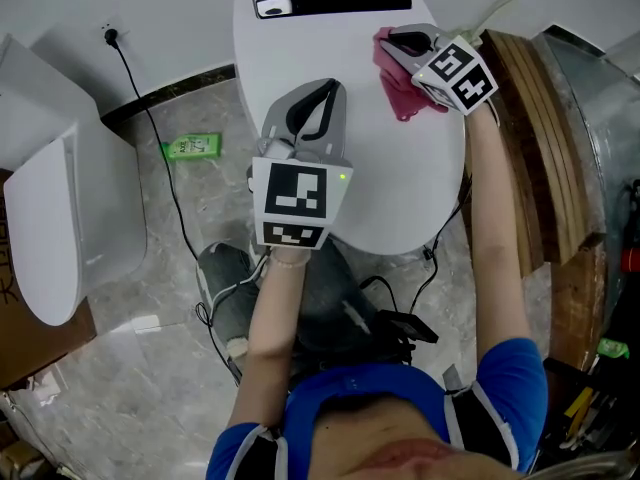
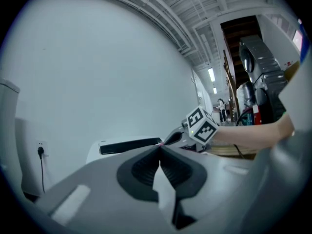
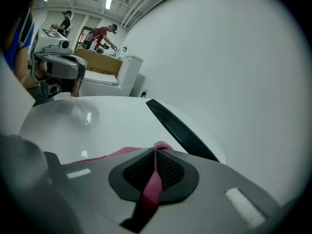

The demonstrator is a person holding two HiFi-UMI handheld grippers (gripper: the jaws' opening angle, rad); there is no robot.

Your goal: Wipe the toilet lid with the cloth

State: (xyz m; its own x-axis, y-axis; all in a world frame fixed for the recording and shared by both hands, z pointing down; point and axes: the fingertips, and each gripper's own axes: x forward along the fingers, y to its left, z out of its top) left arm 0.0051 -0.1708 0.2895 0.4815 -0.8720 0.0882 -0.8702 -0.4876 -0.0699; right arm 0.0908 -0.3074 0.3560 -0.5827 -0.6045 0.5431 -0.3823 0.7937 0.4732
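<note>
Pink cloth looks soft, limp and light. It will bunch and drag, so we take it by a gathered edge. Our right tool is clenched on it: a fold runs up between the jaws, and the rest lies on the toilet lid, far right, near the black strip. Left tool is pinched together on nothing, over the lid's left-middle; we can't tell if it touches. The lid is glossy, hard and slightly domed, so we expect an easy slide that needs down-pressure. Room: marble floor, second toilet at left, green pack and black cable by the wall. Wooden boards stand just beside the lid on the right.
</note>
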